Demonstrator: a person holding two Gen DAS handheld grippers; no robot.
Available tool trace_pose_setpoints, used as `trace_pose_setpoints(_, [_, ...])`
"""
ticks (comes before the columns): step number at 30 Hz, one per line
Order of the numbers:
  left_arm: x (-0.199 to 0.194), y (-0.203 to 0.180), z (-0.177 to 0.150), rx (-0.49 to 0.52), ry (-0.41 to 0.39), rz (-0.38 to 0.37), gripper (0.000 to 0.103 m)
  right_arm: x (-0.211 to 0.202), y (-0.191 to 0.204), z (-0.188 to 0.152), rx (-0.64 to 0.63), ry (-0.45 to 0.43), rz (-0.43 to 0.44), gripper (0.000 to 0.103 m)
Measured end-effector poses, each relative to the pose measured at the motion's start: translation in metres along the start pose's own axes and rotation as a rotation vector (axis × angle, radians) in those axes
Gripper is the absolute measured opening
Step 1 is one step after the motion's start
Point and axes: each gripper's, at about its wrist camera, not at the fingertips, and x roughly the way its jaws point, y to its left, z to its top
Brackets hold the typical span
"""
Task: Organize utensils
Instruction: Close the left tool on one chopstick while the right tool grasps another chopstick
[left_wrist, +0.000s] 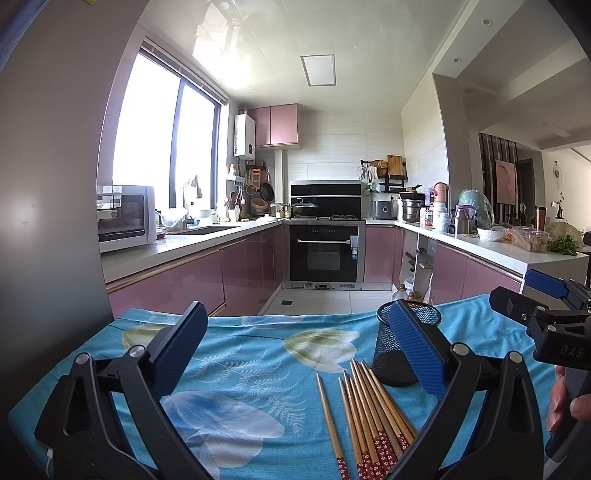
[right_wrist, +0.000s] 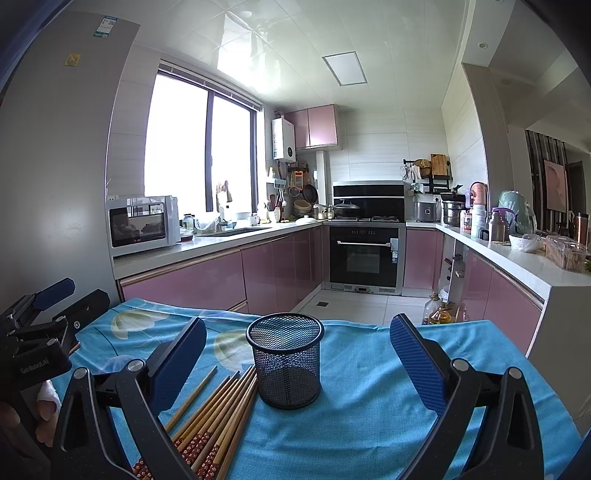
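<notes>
1. Pink-cabinet kitchen behind; a blue floral cloth is spread over the tabletop (right_wrist: 369, 387).
2. Chopsticks (right_wrist: 214, 417) are laid just left of the mesh cup (right_wrist: 284, 360), touching its base; long axes run toward it, patterned ends nearest the cameras.
3. Left hand-held gripper (left_wrist: 295, 354) and right hand-held gripper (right_wrist: 299, 362) are held spread, nothing grasped.
4. Likely risks: the light cup could be tipped by a nudge; bundled sticks could be scattered.
</notes>
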Motion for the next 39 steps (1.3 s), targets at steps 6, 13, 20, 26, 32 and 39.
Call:
trace_pose_setpoints(6, [-0.001, -0.001, 0.0, -0.001, 0.002, 0.0, 0.097, 0.0, -0.001, 0.0, 0.003, 0.004, 0.004, 0.096])
trace_pose_setpoints(13, [0.003, -0.002, -0.003, 0.005, 0.013, -0.004, 0.097, 0.001, 0.0, -0.001, 0.007, 0.013, 0.006, 0.096])
trace_pose_setpoints(20, [0.009, -0.001, -0.004, 0.01, 0.04, -0.012, 0.097, 0.002, -0.005, -0.003, 0.019, 0.033, 0.021, 0.096])
trace_pose_setpoints(26, [0.025, 0.001, -0.01, 0.036, 0.133, -0.034, 0.097, 0.019, -0.005, -0.012, 0.024, 0.15, 0.062, 0.096])
trace_pose_setpoints(32, [0.054, -0.001, -0.028, 0.1, 0.307, -0.062, 0.097, 0.053, 0.005, -0.036, -0.016, 0.375, 0.121, 0.096])
trace_pose_setpoints(39, [0.096, -0.001, -0.064, 0.13, 0.497, -0.097, 0.093, 0.081, 0.019, -0.065, -0.047, 0.563, 0.163, 0.078])
